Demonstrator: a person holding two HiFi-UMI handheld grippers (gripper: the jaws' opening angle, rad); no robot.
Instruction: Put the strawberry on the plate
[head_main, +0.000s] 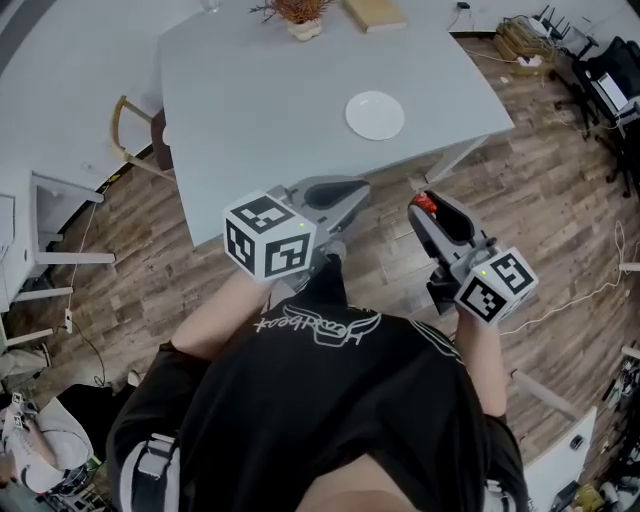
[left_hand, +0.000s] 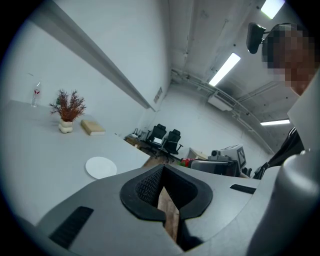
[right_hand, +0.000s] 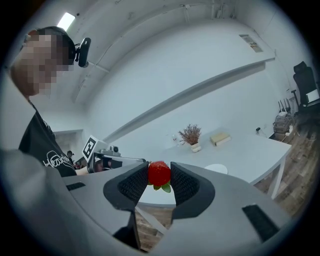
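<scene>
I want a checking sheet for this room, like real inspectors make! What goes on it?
Surface: grey table, mostly bare.
Job's things: strawberry held off the table; white plate empty on the table.
Clutter: dried plant and book at the far edge.
Grippers: right gripper shut on the strawberry; left gripper shut, empty.
Cables: loose cable on the floor at right.
Surroundings: wooden floor, chair beside the table.

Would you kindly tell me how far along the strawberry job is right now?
Done: the strawberry is picked up, pinched in the right claw. In hand: the carry; both claws hang over the wooden floor, short of the table. The left claw is empty. Left: reach the plate, which sits bare on the table, set the strawberry down and release.
</scene>
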